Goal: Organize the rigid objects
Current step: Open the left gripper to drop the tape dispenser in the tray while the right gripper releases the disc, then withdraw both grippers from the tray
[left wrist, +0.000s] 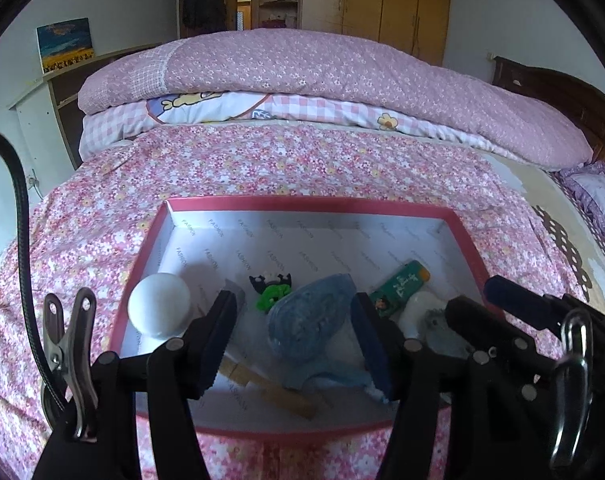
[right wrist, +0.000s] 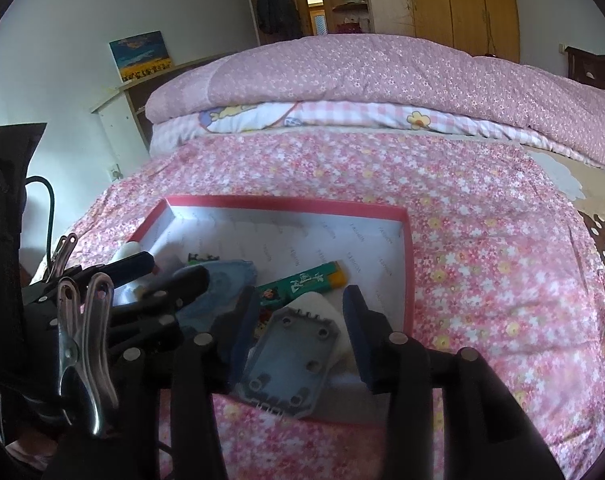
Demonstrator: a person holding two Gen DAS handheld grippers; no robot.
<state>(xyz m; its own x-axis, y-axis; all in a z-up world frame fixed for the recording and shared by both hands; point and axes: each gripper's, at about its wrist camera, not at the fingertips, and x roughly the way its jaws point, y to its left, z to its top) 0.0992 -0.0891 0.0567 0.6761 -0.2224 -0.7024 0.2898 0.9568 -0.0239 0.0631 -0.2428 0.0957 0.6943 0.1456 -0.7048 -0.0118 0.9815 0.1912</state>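
Lying in a red-rimmed box (left wrist: 466, 240) on a flowered bed cover (left wrist: 302, 160) are the objects being sorted: a white ball (left wrist: 159, 304) at the near left, a small green and black toy (left wrist: 271, 289) toward the middle, a blue denim piece (left wrist: 314, 316), a green tube (left wrist: 402, 286) at the right and a wooden strip (left wrist: 274, 388) along the near wall. A grey plate with round holes (right wrist: 290, 360) sits tilted at the box's near right corner, partly over a white pad (right wrist: 318, 304). The right gripper (right wrist: 298, 336) straddles that plate with its jaws parted, the right finger clear of it; whether the left pad touches its edge I cannot tell. The left gripper (left wrist: 294, 344) hangs over the denim piece with its jaws apart, gripping nothing. Farther back, a folded pink quilt (left wrist: 322, 76) lies across the bed, with a wooden wardrobe (left wrist: 382, 0) and a small painting (left wrist: 65, 42) against the far wall.
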